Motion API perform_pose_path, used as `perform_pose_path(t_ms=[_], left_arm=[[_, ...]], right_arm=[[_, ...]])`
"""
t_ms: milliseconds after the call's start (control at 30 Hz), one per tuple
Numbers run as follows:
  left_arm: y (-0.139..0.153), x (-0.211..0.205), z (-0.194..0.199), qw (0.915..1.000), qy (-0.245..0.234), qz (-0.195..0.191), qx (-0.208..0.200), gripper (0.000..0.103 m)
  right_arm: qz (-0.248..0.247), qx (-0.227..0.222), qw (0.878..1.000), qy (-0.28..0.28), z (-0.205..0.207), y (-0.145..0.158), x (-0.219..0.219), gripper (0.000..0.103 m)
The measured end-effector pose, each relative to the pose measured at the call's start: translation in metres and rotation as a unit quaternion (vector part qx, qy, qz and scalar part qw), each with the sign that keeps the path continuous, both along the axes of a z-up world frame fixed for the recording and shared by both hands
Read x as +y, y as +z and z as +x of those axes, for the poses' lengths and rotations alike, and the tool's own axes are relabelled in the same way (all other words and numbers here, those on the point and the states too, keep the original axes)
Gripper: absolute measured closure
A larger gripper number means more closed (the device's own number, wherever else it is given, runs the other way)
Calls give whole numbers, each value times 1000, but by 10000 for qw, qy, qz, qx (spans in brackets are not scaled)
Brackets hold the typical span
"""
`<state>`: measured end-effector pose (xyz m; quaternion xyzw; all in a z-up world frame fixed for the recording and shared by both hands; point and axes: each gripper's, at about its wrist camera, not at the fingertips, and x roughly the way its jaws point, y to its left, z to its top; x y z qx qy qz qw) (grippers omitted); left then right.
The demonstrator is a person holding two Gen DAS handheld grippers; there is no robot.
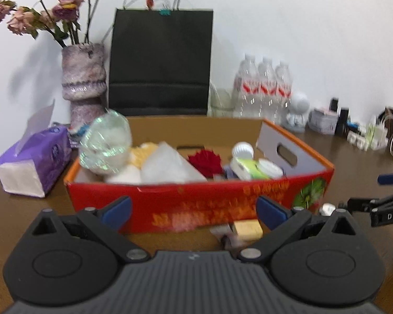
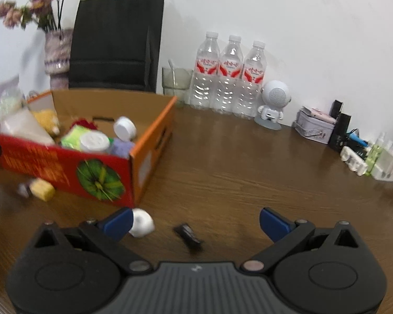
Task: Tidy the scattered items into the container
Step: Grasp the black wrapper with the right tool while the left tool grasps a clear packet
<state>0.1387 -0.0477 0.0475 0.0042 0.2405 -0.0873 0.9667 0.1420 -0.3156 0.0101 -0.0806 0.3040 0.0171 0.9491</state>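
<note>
The red cardboard box (image 1: 196, 204) sits on the brown counter (image 2: 249, 162) and already holds most of the clutter: a crinkly cellophane-wrapped bundle (image 1: 106, 144), a red fabric flower (image 1: 205, 161), a white-capped jar (image 2: 95, 142) and other soft packets. What remains loose lies outside its front wall. A small yellow block (image 1: 247, 229) and a blurred pale wrapper (image 1: 224, 233) rest just in front of the box, near the left hand-held gripper (image 1: 194, 210), whose blue-tipped jaws stand wide apart with nothing between them. By the box's front right corner lie a small white rounded object (image 2: 141, 222) and a small dark object (image 2: 188, 235); the right hand-held gripper (image 2: 195, 221) hangs over them, jaws also spread wide and empty, its left pad just beside the white piece.

All four leftovers look light. The yellow block seems firm and boxy, so it should take a squeeze across its short flat sides without slipping. The white piece looks smooth and rounded; it may squirt out of the pads unless it is caught across its widest part with the jaws centred. The dark object is low and narrow, too blurred to identify, and likely needs the tips brought right down to the counter to straddle it across its width. The wrapper looks thin and limp, best pinched at a raised edge.
</note>
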Motion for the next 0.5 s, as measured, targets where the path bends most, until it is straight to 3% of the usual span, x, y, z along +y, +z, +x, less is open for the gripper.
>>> perform_pose_path(t_ms=[133,267,500], left_arm=[[-13,-9,5,9994,154,157,261,3],[-19,-10,11,9987,254,-11,452,8],[-26,-17,15,9974,319,-22,639,28]], right_arm=[[-68,107,9999,-110,2,-7,-8,11],[88,173,9997,-142,6,-10,-16,19],[159,310,9994,-18,12,-20,-10,50]])
